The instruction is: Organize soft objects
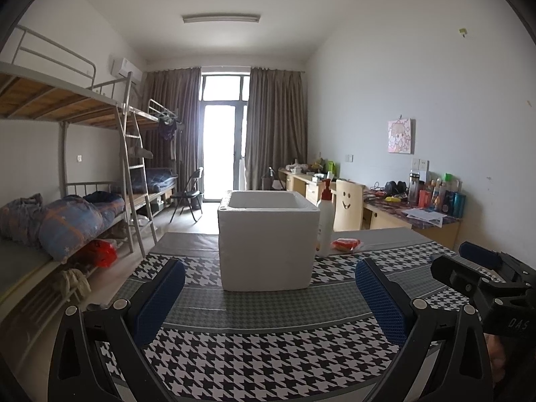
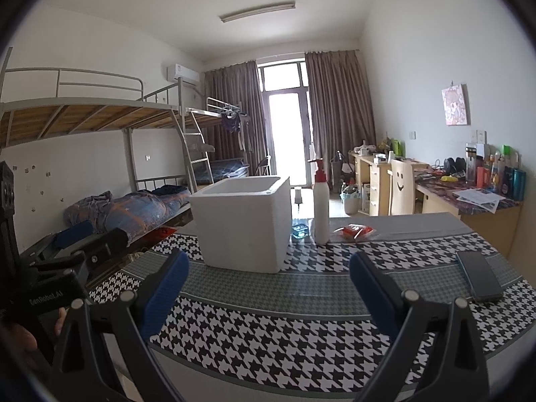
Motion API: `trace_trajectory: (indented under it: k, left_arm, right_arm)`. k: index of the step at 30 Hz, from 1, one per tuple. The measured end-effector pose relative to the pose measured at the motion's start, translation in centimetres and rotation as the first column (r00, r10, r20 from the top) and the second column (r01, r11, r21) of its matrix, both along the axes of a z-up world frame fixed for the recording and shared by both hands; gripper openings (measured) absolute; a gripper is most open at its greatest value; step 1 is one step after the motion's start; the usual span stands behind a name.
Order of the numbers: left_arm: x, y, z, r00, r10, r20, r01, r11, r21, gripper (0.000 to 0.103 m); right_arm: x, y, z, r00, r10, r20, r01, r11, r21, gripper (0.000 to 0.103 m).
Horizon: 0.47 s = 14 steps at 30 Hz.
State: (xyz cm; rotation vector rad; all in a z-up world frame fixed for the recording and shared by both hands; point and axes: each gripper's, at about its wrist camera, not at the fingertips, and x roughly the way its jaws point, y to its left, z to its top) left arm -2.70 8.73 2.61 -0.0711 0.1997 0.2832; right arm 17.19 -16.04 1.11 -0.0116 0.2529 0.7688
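Fingers (image 1: 160, 298) of both grippers spread empty, dark phone (image 2: 479, 279) and blue bottle (image 2: 299, 229) only in right view

Daylight enters through the glass balcony door (image 1: 222, 134) at the far end of the room, blown out to pure white in both wrist views. The ceiling lamp (image 1: 221, 18) looks unlit. The room is moderately dim, with grey walls and soft, faint shadows. Strong fisheye distortion bends the bunk bed (image 1: 67, 100) rails and the houndstooth tablecloth (image 2: 284, 335) edges. Black vignetting fills the corners. Focus is fairly sharp throughout, slightly grainy.
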Motion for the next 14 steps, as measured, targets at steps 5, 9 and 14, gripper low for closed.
trace_trajectory:
  k: [5,9,14]
  left_arm:
    - [0.03,0.03,-0.12,1.000,0.000,-0.005,0.000,1.000,0.000,0.102]
    - [0.04,0.15,-0.22,1.000,0.001,-0.009,-0.001,1.000,0.000,0.102]
    - [-0.16,0.16,-0.39,1.000,0.005,-0.003,-0.005,1.000,-0.002,0.102]
  right_arm:
    - [-0.05,-0.07,-0.10,1.000,0.003,0.000,-0.003,1.000,0.000,0.098]
    - [-0.03,-0.06,-0.25,1.000,0.004,-0.004,-0.004,1.000,-0.001,0.098]
    - [0.00,-0.10,-0.37,1.000,0.002,-0.008,-0.003,1.000,-0.001,0.098]
